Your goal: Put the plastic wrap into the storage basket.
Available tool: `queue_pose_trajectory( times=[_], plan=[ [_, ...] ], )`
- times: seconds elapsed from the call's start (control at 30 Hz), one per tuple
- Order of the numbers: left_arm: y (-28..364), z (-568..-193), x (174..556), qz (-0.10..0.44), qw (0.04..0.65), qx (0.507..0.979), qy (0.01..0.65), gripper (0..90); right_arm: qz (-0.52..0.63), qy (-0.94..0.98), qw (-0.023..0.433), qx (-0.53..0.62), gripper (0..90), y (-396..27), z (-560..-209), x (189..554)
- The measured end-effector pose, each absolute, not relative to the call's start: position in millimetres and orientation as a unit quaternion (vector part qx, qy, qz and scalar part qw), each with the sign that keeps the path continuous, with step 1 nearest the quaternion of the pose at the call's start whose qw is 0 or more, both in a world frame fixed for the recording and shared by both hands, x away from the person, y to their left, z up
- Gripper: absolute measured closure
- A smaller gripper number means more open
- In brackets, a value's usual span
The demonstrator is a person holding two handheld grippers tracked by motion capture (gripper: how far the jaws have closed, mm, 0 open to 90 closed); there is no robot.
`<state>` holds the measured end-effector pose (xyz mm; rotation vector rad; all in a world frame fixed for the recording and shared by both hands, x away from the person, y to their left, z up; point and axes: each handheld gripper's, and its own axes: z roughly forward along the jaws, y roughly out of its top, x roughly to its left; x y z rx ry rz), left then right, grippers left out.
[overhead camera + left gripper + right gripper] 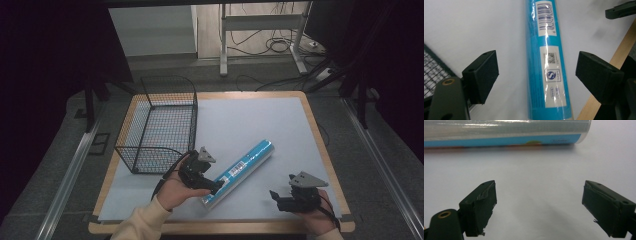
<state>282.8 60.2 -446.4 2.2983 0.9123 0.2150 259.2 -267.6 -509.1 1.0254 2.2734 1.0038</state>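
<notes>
A blue roll (245, 167) in clear wrap, with a barcode label, lies slantwise on the pale sheet. My left gripper (212, 187) is over its near end. In the left gripper view the roll (547, 62) runs up between the two jaws, which stand wide on either side without touching it, so my left gripper (537, 75) is open. My right gripper (276, 197) rests near the table's front right, apart from the roll. In the right gripper view my right gripper (539, 202) is open over bare sheet, and the roll (504, 132) lies across the top.
A black wire basket (160, 125) stands on the left of the table, close behind my left hand; its mesh (432, 75) shows at the left gripper view's edge. The wooden table edge (619, 57) runs just beyond the roll's near end.
</notes>
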Motion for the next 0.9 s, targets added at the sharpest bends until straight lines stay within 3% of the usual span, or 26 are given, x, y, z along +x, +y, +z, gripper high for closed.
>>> queue_pose_trajectory(
  times=[0.9],
  plan=[
    [-1.8, -441.1, 302.0, 0.088, 0.28, 0.905, 0.307, 16.5, 0.368, 0.814, 0.229, 0.386, 14.5, -271.0, -506.4, 259.3]
  ],
)
